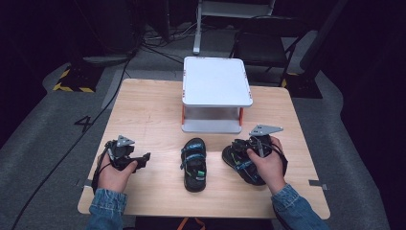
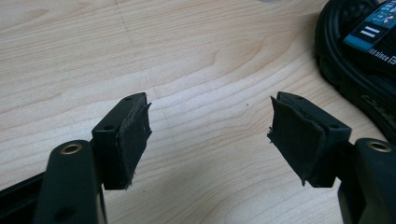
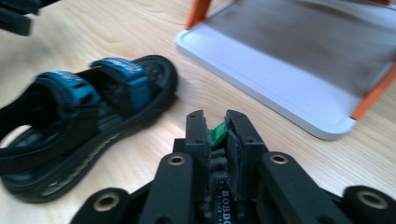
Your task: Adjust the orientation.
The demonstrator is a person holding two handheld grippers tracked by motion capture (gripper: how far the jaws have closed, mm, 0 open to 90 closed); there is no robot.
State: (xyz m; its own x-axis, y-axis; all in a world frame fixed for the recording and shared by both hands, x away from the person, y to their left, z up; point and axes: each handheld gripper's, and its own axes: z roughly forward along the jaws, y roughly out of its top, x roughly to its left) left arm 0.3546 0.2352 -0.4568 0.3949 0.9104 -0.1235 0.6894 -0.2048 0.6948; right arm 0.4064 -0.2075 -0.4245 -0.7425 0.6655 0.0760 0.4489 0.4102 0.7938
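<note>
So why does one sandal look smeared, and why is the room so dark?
In the right gripper view the sandal is motion-blurred, while the hand-held gripper looks sharper; in the high view light falls on the table and the surroundings go nearly black.

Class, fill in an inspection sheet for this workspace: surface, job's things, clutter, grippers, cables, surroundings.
Surface: light wooden table.
Job's things: two black-and-blue sandals, middle sandal free, right sandal held; white two-tier shelf with orange posts behind them.
Clutter: nothing seen.
Grippers: left gripper open over bare wood; right gripper shut on the right sandal's strap.
Cables: black cables on the floor at left.
Surroundings: grey floor, dark chair.
</note>
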